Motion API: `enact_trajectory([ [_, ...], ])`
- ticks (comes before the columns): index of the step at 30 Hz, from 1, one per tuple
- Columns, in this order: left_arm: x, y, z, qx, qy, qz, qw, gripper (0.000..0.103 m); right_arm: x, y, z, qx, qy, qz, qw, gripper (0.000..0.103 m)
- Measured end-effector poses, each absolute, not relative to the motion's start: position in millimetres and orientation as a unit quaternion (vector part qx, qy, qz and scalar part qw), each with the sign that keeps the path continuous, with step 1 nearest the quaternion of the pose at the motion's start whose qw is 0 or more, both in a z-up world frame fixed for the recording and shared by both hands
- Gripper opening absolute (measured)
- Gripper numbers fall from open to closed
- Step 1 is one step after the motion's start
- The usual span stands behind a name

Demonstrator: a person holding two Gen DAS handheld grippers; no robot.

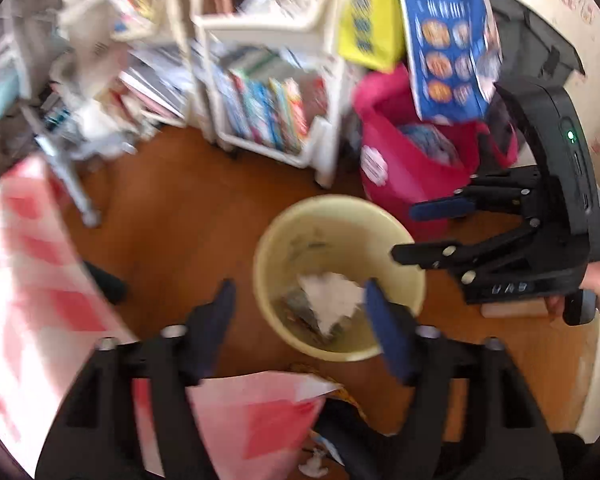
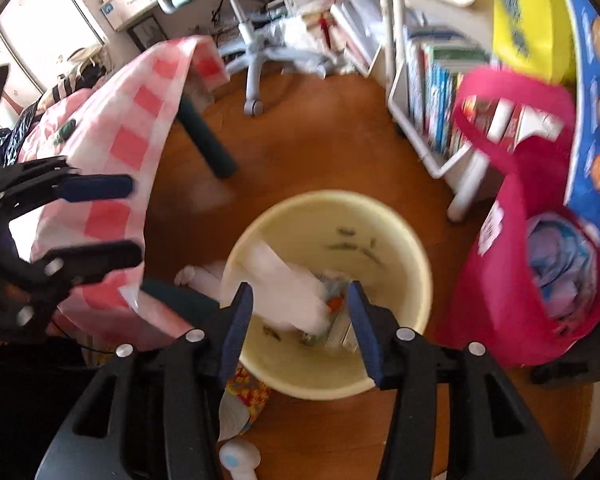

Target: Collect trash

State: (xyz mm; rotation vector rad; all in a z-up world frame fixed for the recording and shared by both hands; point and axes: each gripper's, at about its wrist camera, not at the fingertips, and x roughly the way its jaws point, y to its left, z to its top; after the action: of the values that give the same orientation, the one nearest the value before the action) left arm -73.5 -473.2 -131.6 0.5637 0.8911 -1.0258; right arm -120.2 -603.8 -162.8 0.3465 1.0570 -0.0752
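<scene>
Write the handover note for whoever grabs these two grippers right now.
Left gripper: open, nothing between its fingers, held above the yellow bin.
Right gripper: open, also empty, over the same bin.
Bin stands on the wooden floor, beside the pink bag. White paper and other scraps lie inside it.
Done: that trash is in the bin.
Left: a small white item lies on the floor near the bin, and a colourful wrapper beside it. The views are blurred, so check for more under the checked cloth.
</scene>
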Motion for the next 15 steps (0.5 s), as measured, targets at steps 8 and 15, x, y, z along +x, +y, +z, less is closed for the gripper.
enact_trajectory([
  [8, -34.1, -306.8, -52.0, 0.154, 0.334, -0.308, 0.878, 0.095, -66.7, -516.3, -52.6, 0.109, 0.352, 0.012, 0.93, 0.087],
  [15, 8.7, -136.6, -23.9, 0.071, 0.334, -0.117, 0.933, 0.095, -7.9, -386.9, 0.1, 0.095, 0.279, 0.107, 0.949, 0.094],
])
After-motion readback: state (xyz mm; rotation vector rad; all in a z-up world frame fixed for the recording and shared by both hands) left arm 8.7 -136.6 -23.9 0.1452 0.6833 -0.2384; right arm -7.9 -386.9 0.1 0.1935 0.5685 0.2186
